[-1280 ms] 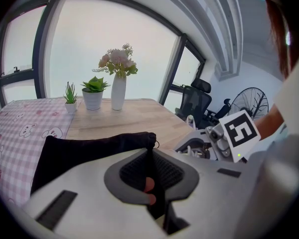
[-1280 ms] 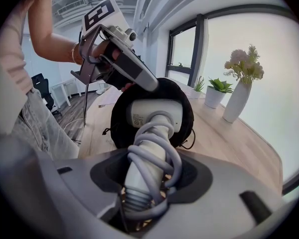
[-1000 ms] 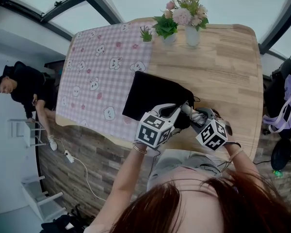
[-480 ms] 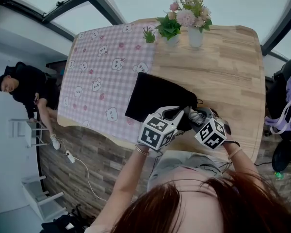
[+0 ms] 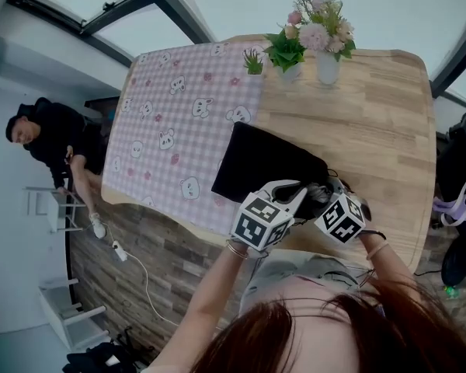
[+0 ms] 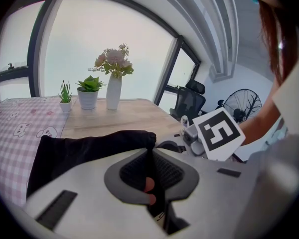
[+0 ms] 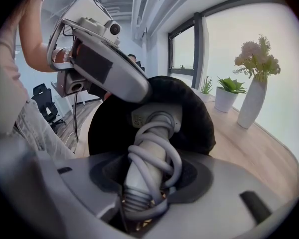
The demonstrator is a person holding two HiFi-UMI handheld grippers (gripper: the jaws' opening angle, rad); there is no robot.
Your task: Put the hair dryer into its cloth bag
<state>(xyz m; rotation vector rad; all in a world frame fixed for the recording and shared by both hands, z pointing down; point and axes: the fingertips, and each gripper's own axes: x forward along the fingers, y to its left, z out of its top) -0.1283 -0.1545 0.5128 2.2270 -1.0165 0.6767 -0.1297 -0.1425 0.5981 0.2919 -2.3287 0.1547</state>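
In the head view your left gripper (image 5: 301, 192) and right gripper (image 5: 324, 195) meet at the near edge of the counter (image 5: 380, 123), tips almost touching. The black cloth bag (image 5: 268, 162) lies flat just beyond them, partly on the pink checked cloth (image 5: 179, 130). Only a grey scrap of the hair dryer (image 5: 319, 192) shows between the two grippers, and from here you cannot tell how either pair of jaws stands. Far beyond the grippers stand a vase of flowers (image 5: 326, 49) and two potted plants. A person in black (image 5: 50, 134) is off to the left of the counter.

The left gripper view settles that side. Your jaws are pressed together on a thin fold of the bag's rim, and the rest of the fabric spreads away ahead and to the gripper's left. The right gripper's marker cube (image 6: 219, 133) sits just to the right. The hair dryer itself does not show here.

The right gripper view shows what the others miss. Your jaws stand wide and are clamped on the hair dryer's handle, with the grey cord (image 7: 159, 156) wound round it. The far end of the handle is already inside the bag's dark mouth, straight ahead of the gripper. The left gripper holds the rim up at the upper left.
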